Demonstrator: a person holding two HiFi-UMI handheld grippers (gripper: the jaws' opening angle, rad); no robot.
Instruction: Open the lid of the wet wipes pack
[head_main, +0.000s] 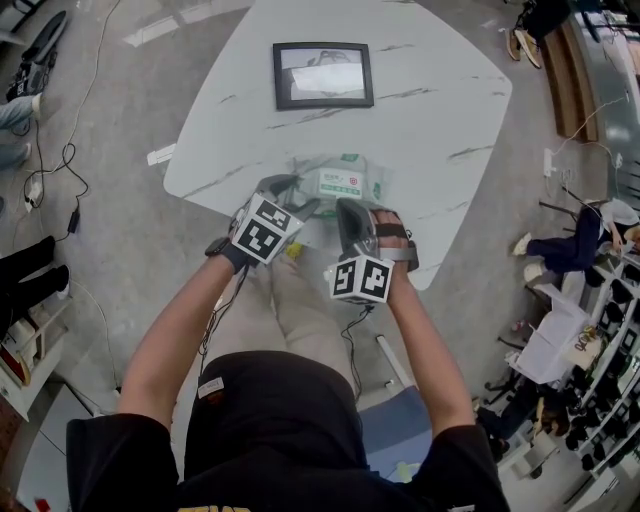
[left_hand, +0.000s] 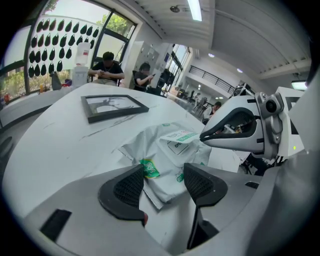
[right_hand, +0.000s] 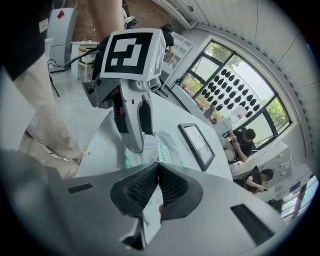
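The wet wipes pack (head_main: 345, 180), white crinkled plastic with green print, lies near the front edge of the white marble table (head_main: 430, 110). My right gripper (right_hand: 157, 170) is shut; in the left gripper view its tip (left_hand: 202, 137) meets the end of the pack's white-and-green lid flap (left_hand: 179, 136), which stands lifted off the pack (left_hand: 165, 165). It appears pinched on that flap. My left gripper (left_hand: 162, 185) is open, and the pack's near left corner lies between and just beyond its jaws. In the head view both grippers, left (head_main: 283, 190) and right (head_main: 350, 210), crowd the pack.
A dark picture frame (head_main: 323, 75) lies flat farther back on the table. The table's front edge runs just under my hands. People sit at a far table by the windows (left_hand: 107, 67). Cables trail on the floor at the left (head_main: 60, 170).
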